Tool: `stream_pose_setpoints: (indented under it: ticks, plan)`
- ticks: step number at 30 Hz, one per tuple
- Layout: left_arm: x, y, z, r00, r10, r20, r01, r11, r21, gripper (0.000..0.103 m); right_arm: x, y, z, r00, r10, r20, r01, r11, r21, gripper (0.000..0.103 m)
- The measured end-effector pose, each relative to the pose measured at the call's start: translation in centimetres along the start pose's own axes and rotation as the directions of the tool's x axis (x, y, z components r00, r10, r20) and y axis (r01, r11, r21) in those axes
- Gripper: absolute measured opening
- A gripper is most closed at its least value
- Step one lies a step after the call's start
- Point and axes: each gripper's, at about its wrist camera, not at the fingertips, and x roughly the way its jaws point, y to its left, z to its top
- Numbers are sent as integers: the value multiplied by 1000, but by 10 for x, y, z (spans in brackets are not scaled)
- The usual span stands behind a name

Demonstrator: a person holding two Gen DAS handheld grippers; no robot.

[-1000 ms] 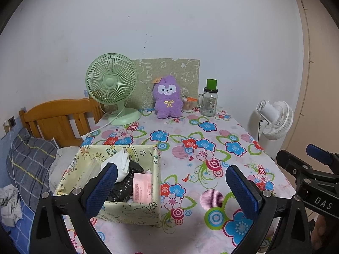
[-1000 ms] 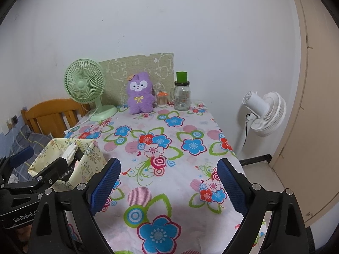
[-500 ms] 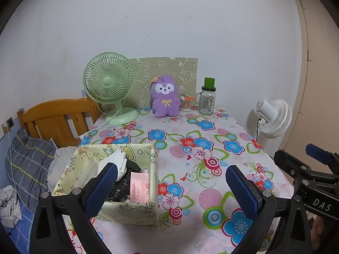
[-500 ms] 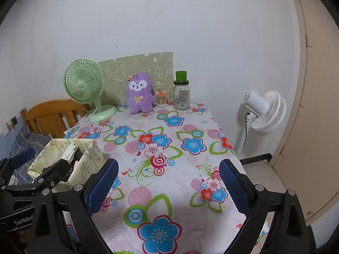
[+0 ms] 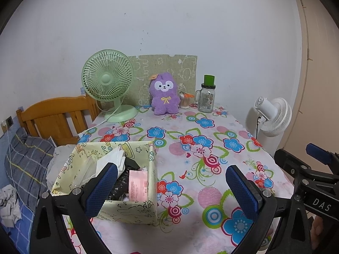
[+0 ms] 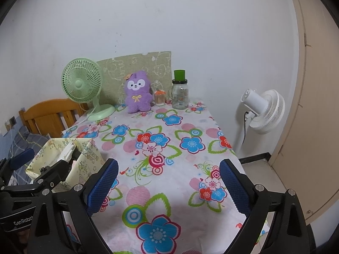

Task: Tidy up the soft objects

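left wrist: left gripper (image 5: 172, 187) spread wide, empty, above fabric box (image 5: 127, 210), which already holds white cloth (image 5: 114, 158) and other items. right wrist: right gripper (image 6: 168, 183) spread, empty; purple plush (image 6: 138, 92) remains at table's far end, likely next.

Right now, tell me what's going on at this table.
A person holds a two-finger gripper in each hand above a flower-patterned table. The left gripper and right gripper are both open and hold nothing. A yellow fabric box at the near left already has soft items in it, among them a white cloth. A purple plush toy sits untouched at the far edge, between a green fan and a glass jar.
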Motion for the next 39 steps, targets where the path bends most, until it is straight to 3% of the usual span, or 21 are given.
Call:
stream_pose_setpoints:
  ticks: [39]
  plan:
    - [-2,2,2,1000,-3,3,3,1000,-4,103,-2,1,2,1000,-7,7,7,1000,-7,98]
